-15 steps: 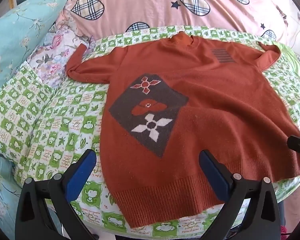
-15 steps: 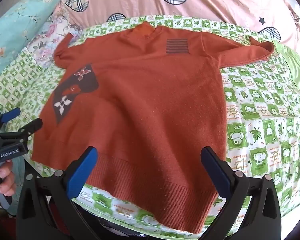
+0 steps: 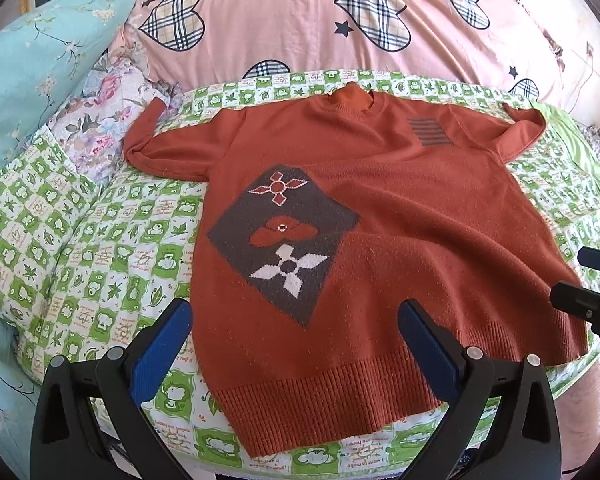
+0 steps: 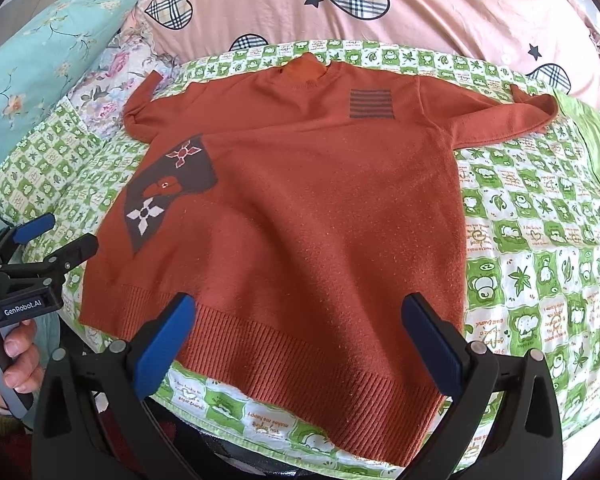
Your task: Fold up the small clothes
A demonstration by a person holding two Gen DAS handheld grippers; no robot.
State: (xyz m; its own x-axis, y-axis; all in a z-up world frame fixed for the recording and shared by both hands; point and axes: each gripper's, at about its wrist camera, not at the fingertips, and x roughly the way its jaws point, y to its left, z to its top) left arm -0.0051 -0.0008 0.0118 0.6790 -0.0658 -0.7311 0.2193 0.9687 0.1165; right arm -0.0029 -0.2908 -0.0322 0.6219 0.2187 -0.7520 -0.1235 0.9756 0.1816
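The bed is covered by a green-and-white checked quilt, and an orange sweater lies flat on it, hem at the near edge. A pink heart-print duvet lies along the far edge, and a turquoise floral pillow at the far left corner.

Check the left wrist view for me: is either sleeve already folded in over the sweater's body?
No. Both sleeves of the orange sweater lie spread outward on the green checkered quilt, and nothing is folded over its front.

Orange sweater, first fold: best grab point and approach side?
Take the orange sweater at its ribbed hem, one corner per hand-held gripper, coming in low from the near bed edge. It lies flat, front up, the hem nearest and overhanging the green checked quilt, so the open fingers can slide over its edge.
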